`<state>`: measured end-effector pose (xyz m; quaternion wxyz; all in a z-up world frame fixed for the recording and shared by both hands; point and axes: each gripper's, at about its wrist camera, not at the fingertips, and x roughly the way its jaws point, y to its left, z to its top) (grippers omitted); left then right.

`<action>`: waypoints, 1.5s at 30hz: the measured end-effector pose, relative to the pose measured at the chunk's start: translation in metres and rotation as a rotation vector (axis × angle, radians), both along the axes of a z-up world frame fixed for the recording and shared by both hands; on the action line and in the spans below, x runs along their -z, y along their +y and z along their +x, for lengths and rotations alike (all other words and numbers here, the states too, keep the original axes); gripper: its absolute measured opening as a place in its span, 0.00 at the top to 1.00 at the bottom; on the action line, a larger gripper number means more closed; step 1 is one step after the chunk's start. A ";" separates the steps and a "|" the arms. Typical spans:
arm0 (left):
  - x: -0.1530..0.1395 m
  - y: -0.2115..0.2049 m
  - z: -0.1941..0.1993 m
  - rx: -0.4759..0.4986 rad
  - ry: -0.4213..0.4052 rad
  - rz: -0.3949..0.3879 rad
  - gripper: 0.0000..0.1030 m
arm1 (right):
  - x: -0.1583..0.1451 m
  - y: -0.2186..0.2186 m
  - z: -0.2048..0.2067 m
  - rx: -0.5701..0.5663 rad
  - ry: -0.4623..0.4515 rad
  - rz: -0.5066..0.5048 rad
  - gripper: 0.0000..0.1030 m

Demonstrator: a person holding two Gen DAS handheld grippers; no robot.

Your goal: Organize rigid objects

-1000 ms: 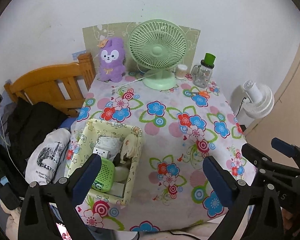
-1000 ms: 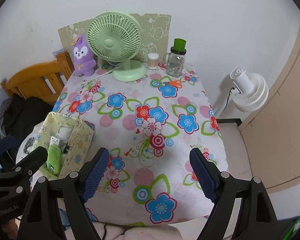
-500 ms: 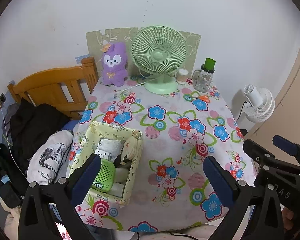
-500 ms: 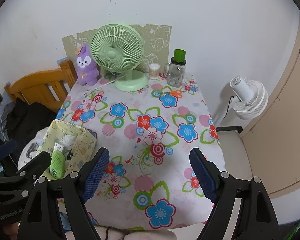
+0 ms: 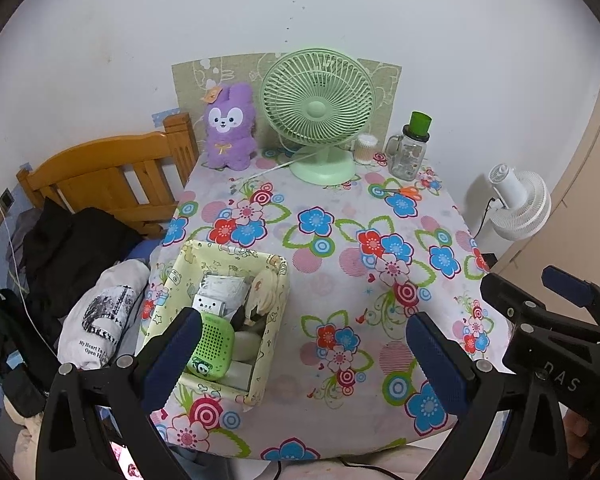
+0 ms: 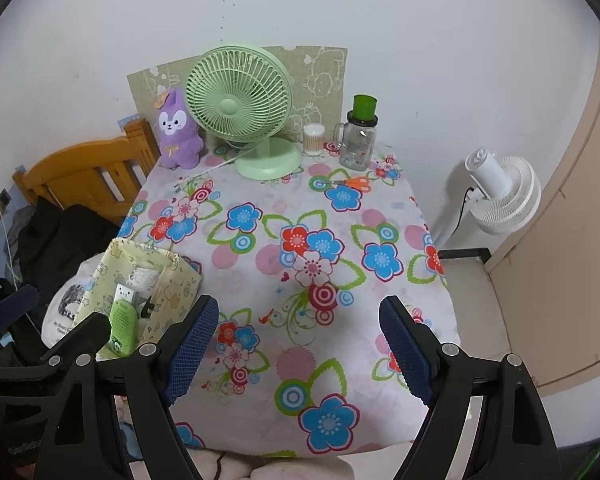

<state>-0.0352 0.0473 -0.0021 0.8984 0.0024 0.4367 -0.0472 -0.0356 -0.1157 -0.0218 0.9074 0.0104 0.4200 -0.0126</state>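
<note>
A pale yellow fabric basket [image 5: 278,268] sits at the table's front left, holding a green speaker-like gadget [image 5: 212,344], a small white box and other items; it also shows in the right wrist view [image 6: 180,280]. My left gripper [image 5: 300,356] is open and empty, held above the table's front edge, right of the basket. My right gripper [image 6: 298,344] is open and empty above the front right of the table. Orange scissors [image 5: 408,191] lie at the back right.
A floral cloth covers the table [image 5: 340,240]. At the back stand a purple plush rabbit [image 5: 230,132], a green desk fan [image 5: 320,112], a cotton-swab jar [image 5: 366,149] and a glass mug with green lid [image 5: 412,148]. A wooden bed frame [image 5: 112,176] stands left, a white floor fan [image 5: 520,204] right.
Both grippers have drawn back and up from the table, so more of the room shows. Both stay open and empty. Nothing on the table moved.
</note>
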 end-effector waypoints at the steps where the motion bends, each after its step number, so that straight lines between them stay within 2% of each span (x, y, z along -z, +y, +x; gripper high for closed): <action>1: 0.000 0.000 0.001 0.000 0.003 0.002 0.00 | 0.001 0.001 0.001 0.002 0.004 0.000 0.18; 45: 0.004 0.000 0.014 0.022 0.012 0.005 0.00 | 0.003 0.000 0.017 -0.002 0.012 -0.043 0.18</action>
